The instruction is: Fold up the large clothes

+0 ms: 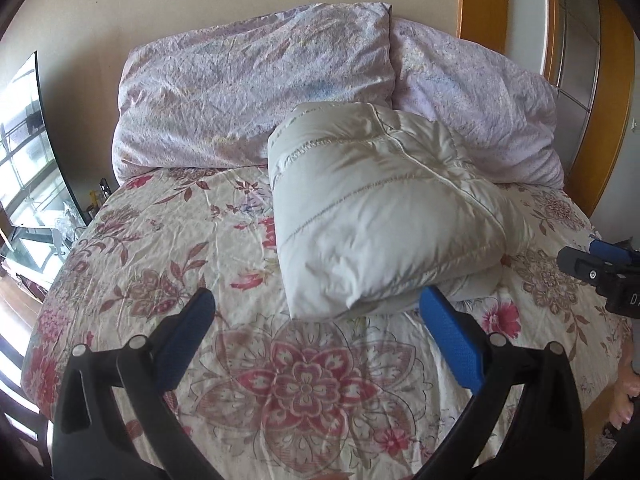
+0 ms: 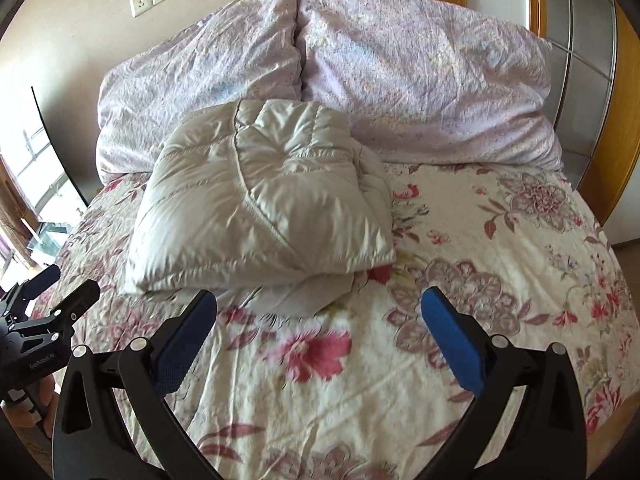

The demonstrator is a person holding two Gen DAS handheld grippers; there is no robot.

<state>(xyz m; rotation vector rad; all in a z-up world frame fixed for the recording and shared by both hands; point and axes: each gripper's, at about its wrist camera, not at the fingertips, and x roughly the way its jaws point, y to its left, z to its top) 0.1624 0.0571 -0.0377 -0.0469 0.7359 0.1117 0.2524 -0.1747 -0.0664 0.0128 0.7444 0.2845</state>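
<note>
A puffy off-white quilted jacket (image 1: 384, 212) lies folded into a thick bundle on the flowered bedspread (image 1: 200, 248), just below the pillows. My left gripper (image 1: 318, 300) stands open, above the bedspread and short of the bundle's near edge, nothing between its blue pads. The same jacket (image 2: 260, 200) shows left of centre in the right wrist view. My right gripper (image 2: 320, 300) is open wide with nothing in it, near the bundle's lower right corner and apart from it. Each gripper shows at the edge of the other's view: the right gripper (image 1: 600, 264) and the left gripper (image 2: 52, 292).
Two lilac pillows (image 1: 256, 92) (image 2: 432, 84) lean on the wall at the head of the bed. A dark screen (image 1: 36, 140) and low furniture stand left of the bed. A wooden door frame (image 1: 484, 4) is at the back right. A person's hand (image 2: 36, 404) holds the left gripper's handle.
</note>
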